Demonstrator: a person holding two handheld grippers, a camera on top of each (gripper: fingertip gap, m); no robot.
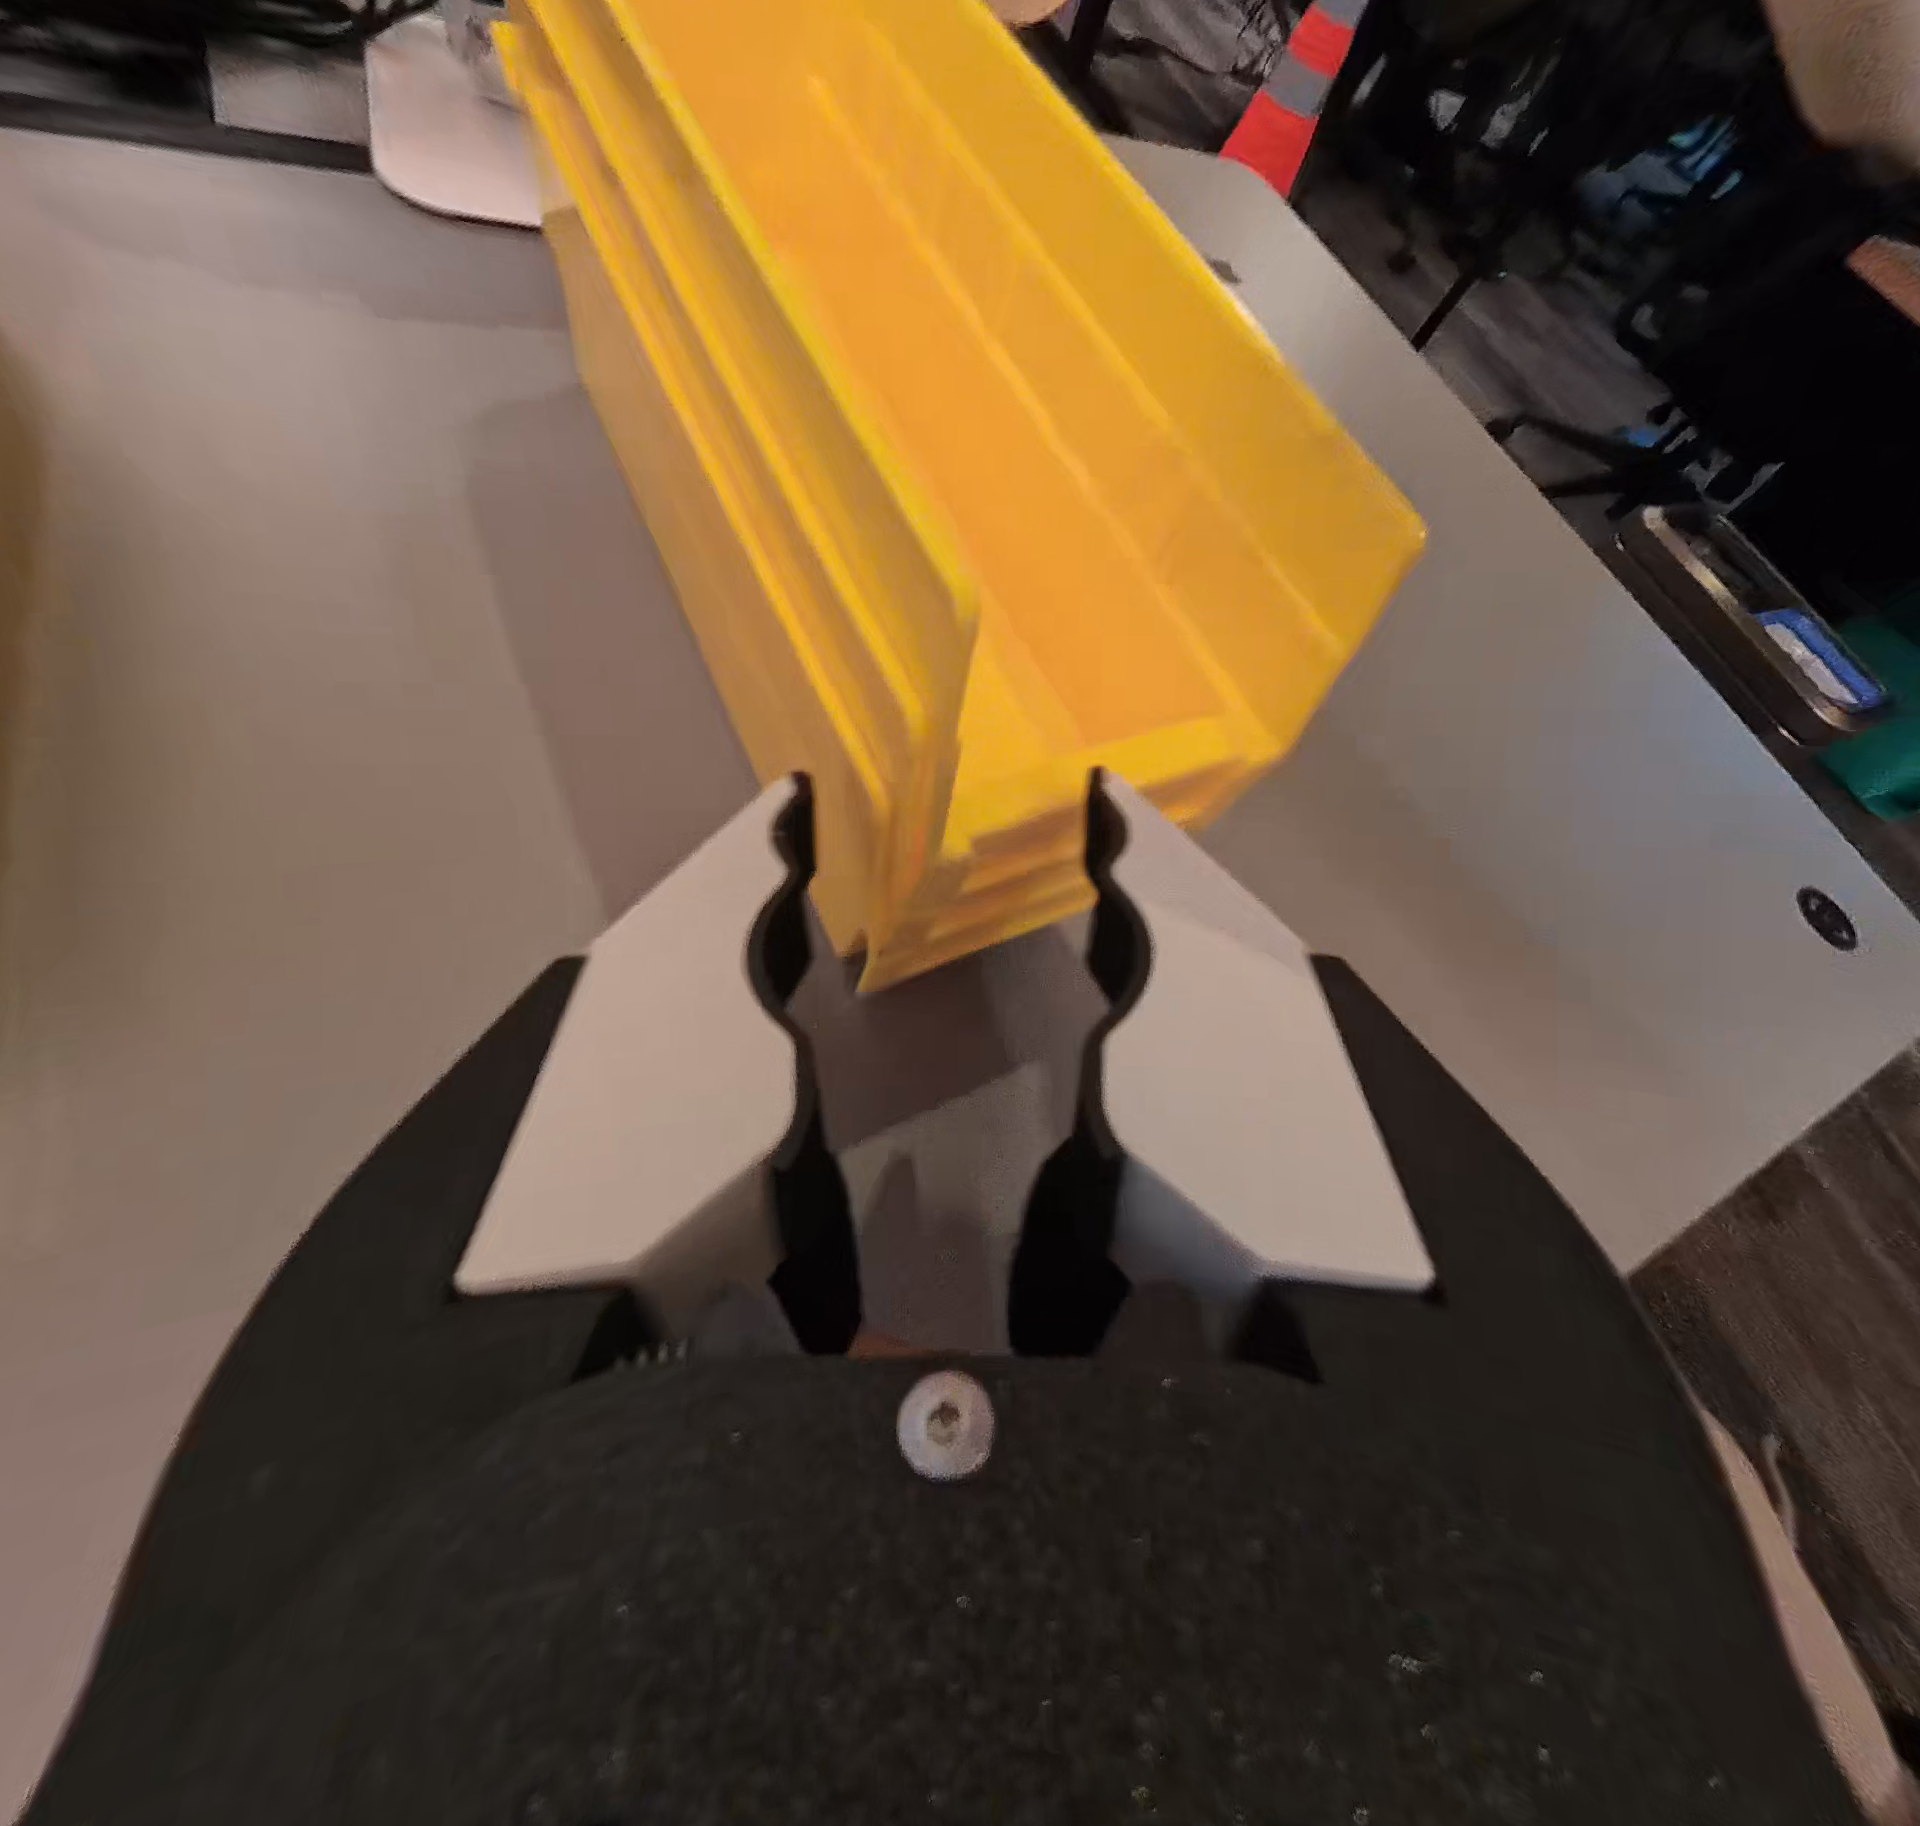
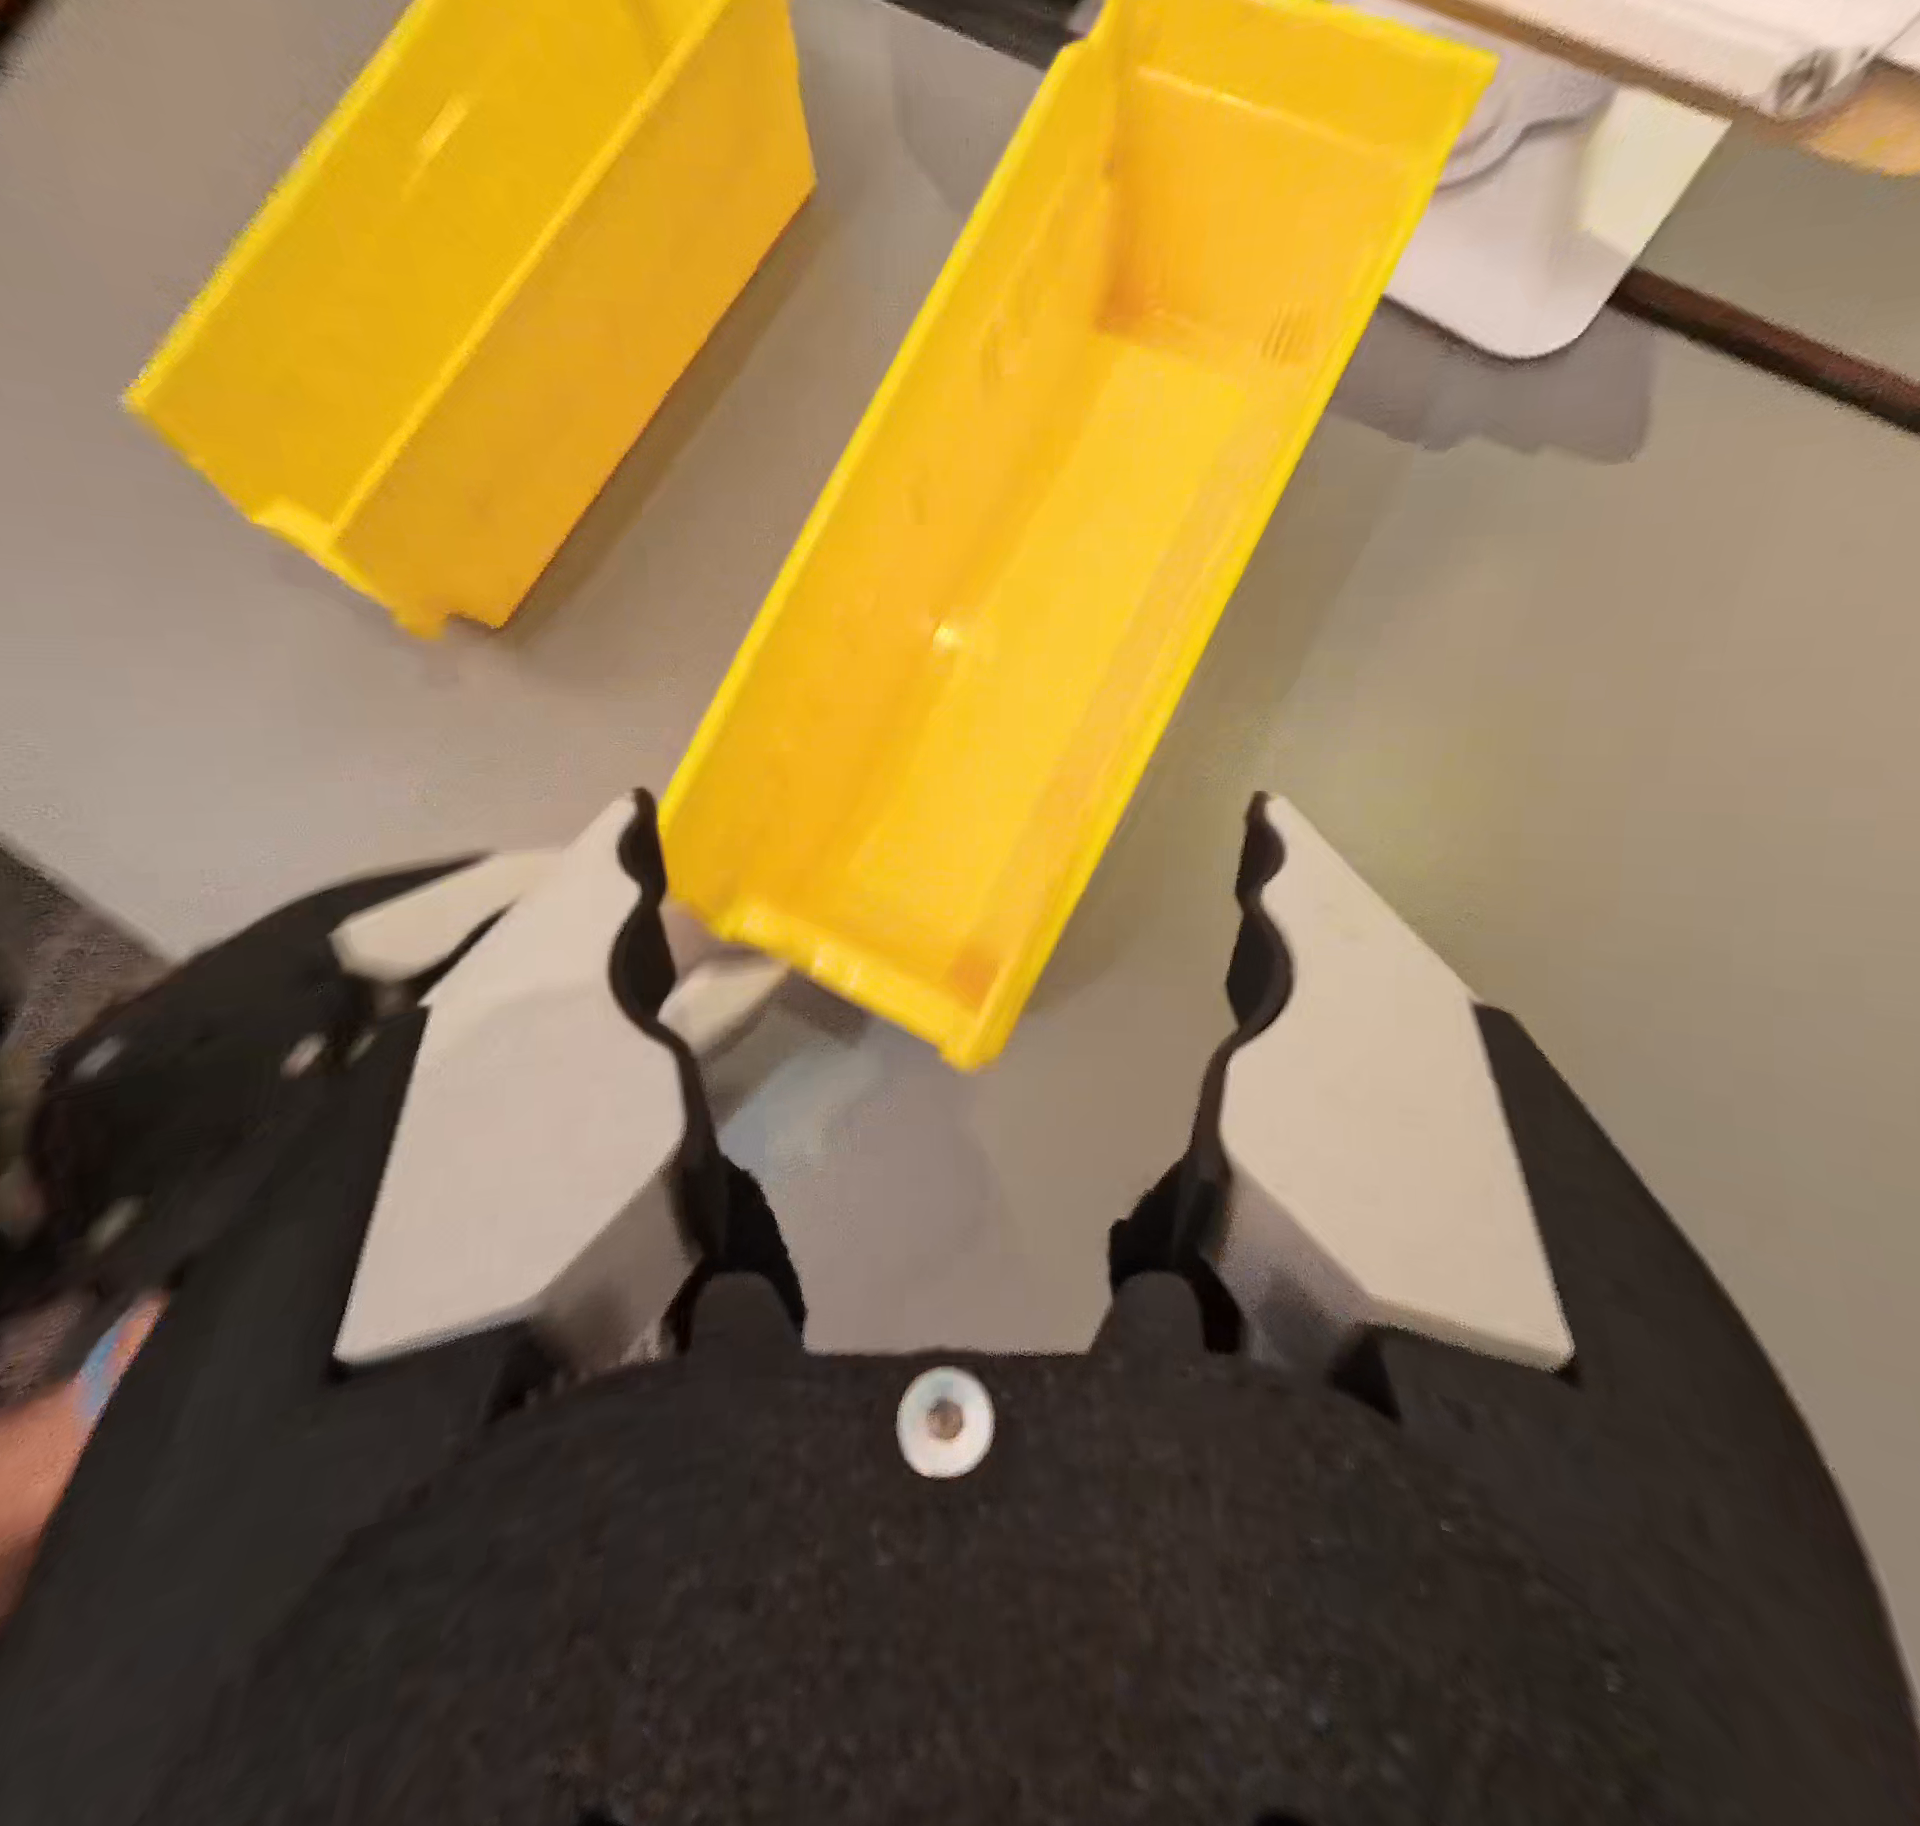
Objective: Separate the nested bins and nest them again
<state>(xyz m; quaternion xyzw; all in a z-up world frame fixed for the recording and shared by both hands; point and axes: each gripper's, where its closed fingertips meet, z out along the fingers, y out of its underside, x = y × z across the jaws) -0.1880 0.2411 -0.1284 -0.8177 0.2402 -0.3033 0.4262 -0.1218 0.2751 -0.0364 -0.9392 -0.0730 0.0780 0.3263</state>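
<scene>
On the grey counter (image 2: 1558,737) two long yellow plastic bins stand apart in the right wrist view: one lone yellow bin (image 2: 488,270) off to the left, well clear, and a nearer yellow bin (image 2: 1039,550) straight ahead of the right gripper (image 2: 951,810). So at least one bin looks already lifted out. In the left wrist view the nearer bin shows several stacked rims along its side and low front lip, which suggests a nested yellow stack (image 1: 935,426) with more to pull apart, though blur makes the count uncertain. Both bins are empty inside. If so, more separating and all the re-nesting remain. The left gripper (image 1: 945,789) is part open, its jaws straddling the stack's near corner, one side wall between them; whether they are pinching it I cannot tell. The right gripper is wide open and holds nothing, its left finger just beside the bin's near corner.
</scene>
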